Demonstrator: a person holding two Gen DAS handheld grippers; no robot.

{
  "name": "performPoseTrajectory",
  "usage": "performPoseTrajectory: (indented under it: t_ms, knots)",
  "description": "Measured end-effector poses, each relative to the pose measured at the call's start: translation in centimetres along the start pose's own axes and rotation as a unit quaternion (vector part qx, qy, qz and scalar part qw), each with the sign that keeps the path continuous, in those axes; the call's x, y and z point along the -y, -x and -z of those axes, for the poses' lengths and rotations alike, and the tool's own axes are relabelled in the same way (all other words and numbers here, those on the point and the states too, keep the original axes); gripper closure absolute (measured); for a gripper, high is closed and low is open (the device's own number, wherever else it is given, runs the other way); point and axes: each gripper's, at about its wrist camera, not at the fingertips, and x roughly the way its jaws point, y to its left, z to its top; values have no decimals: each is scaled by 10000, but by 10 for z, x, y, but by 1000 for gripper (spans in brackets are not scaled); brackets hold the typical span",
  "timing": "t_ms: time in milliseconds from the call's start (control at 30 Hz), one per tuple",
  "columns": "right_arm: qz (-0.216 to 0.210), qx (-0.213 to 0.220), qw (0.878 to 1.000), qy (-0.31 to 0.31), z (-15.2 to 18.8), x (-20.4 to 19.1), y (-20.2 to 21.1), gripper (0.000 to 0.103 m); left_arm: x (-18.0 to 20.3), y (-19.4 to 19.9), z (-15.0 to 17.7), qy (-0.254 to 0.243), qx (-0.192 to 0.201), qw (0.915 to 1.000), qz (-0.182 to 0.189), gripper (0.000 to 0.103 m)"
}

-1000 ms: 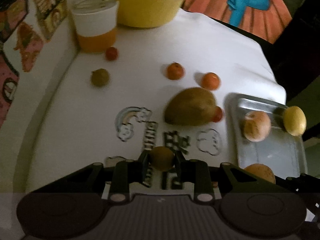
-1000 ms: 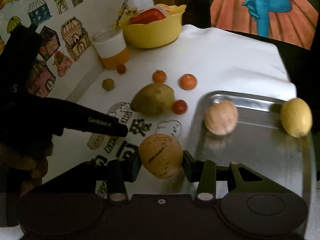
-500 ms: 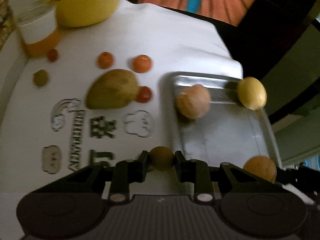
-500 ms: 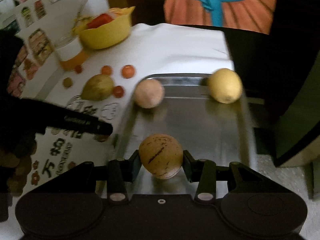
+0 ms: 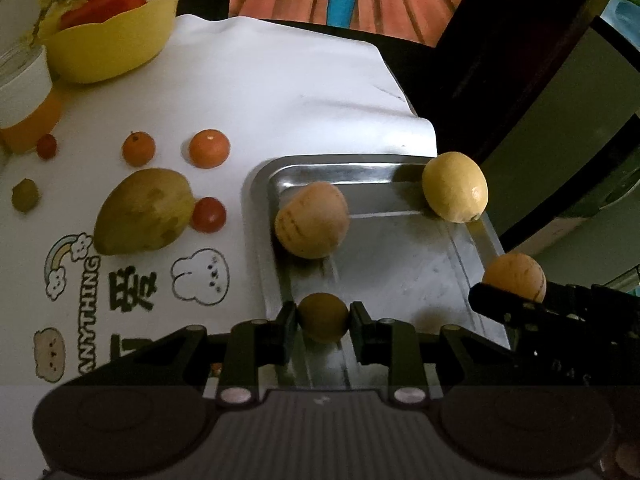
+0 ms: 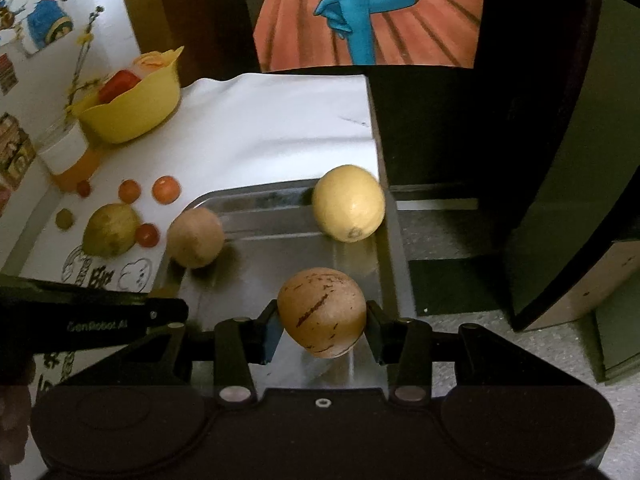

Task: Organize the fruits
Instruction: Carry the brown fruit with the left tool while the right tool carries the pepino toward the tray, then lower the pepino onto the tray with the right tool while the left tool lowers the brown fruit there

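I work from the largest thing down. The metal tray [image 6: 276,216] sits at the right edge of the white tablecloth [image 5: 256,80], and both my grippers are over its near half. Two fruits rest in it: a tan round fruit [image 5: 312,220] against the left wall and a yellow lemon-like fruit [image 5: 455,186] in the far right corner. The middle of the tray floor is bare — that is my drop zone.

The right gripper [image 6: 322,316] is clamped on a striped tan melon [image 6: 322,312], pads on its two sides, over the tray's near right part. I judge it should be lowered until it touches the metal before I let go, since a round fruit dropped on a smooth tray will likely roll toward the rim beside it.

The left gripper [image 5: 323,318] is narrow, pinching a small brownish-green fruit [image 5: 323,317] just inside the near left wall. Same rule: set down, then release slowly, clear of the tan fruit ahead.

Release one at a time — the two grippers are near each other, and the right one's finger shows at the edge of the left view.

Still out on the cloth: a mango [image 5: 144,210], two small oranges [image 5: 209,148], a red tomato [image 5: 208,214], a small green fruit [image 5: 25,195].
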Motion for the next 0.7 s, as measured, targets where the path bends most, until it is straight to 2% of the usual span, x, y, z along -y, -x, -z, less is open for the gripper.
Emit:
performPoseTrajectory:
  t_ms: [700]
  knots:
    - [22, -111, 9999, 55, -12, -2, -22, 58, 1, -10, -13, 1, -41, 10000, -21, 72]
